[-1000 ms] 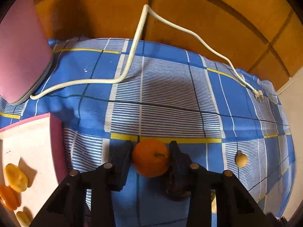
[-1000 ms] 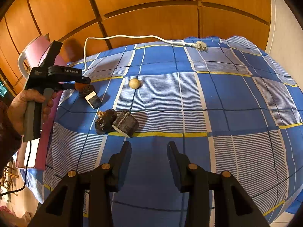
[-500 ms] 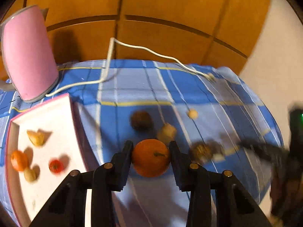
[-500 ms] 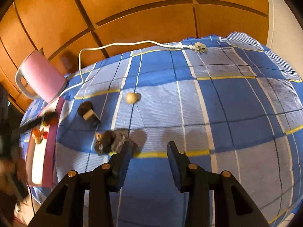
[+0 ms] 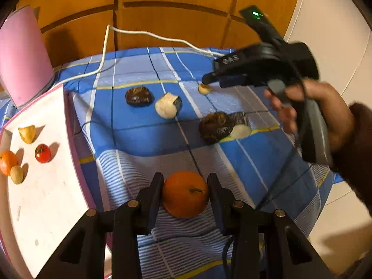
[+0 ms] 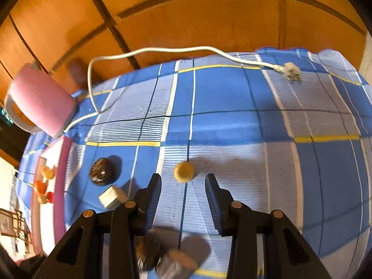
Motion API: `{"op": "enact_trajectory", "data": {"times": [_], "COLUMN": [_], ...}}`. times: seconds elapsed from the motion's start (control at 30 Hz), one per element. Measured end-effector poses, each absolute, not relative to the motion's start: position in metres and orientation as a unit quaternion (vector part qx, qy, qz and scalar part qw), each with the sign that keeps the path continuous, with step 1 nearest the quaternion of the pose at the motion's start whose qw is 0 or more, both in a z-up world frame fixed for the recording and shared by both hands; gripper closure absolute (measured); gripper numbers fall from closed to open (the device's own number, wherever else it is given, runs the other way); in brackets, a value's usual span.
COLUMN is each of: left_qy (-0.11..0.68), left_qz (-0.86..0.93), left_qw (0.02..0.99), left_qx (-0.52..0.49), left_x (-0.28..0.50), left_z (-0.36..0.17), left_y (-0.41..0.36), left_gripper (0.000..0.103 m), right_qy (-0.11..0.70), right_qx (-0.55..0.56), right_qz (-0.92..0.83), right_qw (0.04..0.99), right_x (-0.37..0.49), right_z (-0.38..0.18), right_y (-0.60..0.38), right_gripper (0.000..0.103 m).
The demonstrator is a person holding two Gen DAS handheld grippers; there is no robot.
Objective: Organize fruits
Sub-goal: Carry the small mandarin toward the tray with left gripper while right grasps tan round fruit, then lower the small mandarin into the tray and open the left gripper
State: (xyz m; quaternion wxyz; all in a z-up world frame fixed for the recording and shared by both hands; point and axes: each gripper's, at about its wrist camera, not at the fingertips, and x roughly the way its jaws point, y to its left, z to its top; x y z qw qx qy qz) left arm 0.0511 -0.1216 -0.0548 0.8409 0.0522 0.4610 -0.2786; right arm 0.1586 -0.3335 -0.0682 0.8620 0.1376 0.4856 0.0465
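An orange (image 5: pixel 185 193) was held clamped btwn the two fingers of the left gripper (image 5: pixel 185 191), above the blue checked cloth (image 5: pixel 139 139) and just right of the pink-rimmed white tray (image 5: pixel 44 193). On the tray's far end were seen a tomato (image 5: pixel 42 153), a 2nd small orange fruit (image 5: pixel 7 162), a yellowish wedge (image 5: pixel 27 134) and a pale round fruit (image 5: pixel 17 174), all lying near each other; contact btwn the orange fruit and the pale one couldn't be told. Further out on the cloth lay a dark brown round item (image 5: pixel 139 95), a cut white-fleshed piece (image 5: pixel 167 106) just beside it, and another dark item w/ a cut piece touching it (image 5: pixel 220 127). The right gripper (image 6: pixel 183 190) was held w/ its fingers apart, nothing btwn them, and a small tan round fruit (image 6: pixel 183 171) sat on the cloth just ahead of the gap; in the left wrist view its tips were seen right by that same fruit (image 5: pixel 204 89), w/ the person's right hand (image 5: pixel 325 121) around the handle. A pink appliance (image 6: pixel 39 102) stood at the cloth's far left corner, beside the tray, and its white cord (image 6: pixel 162 51) ran along the wooden wall (image 6: pixel 186 18) to a plug (image 6: pixel 290 73) lying on the cloth. The near part of the right wrist view was blurred.
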Motion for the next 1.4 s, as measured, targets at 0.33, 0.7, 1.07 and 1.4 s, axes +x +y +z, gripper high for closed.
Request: {"op": "enact_trajectory", "data": {"times": [0.33,0.7,1.07,1.4], "left_qy": [0.469,0.456,0.428,0.402], "left_qz": [-0.275,-0.283,-0.283,-0.233], "left_qw": [0.838,0.843,0.858,0.883], "left_qx": [0.044,0.035,0.016,-0.063], "left_x": [0.048,0.044,0.035,0.049], "left_z": [-0.071,-0.067,-0.043,-0.006], "left_y": [-0.108,-0.101,-0.089,-0.031], "left_gripper": [0.064,0.064,0.064,0.064], "right_qy": [0.511,0.454,0.474,0.492], "right_qx": [0.102,0.085,0.071,0.064], "right_qz": [0.034,0.096,0.172,0.158], "right_qw": [0.853,0.882,0.861,0.853], "right_x": [0.182,0.1,0.031,0.033], "right_z": [-0.094,-0.042,-0.065,-0.094], "right_y": [-0.318,-0.309,-0.271,-0.265], "right_gripper": [0.079,0.079,0.079,0.079]}}
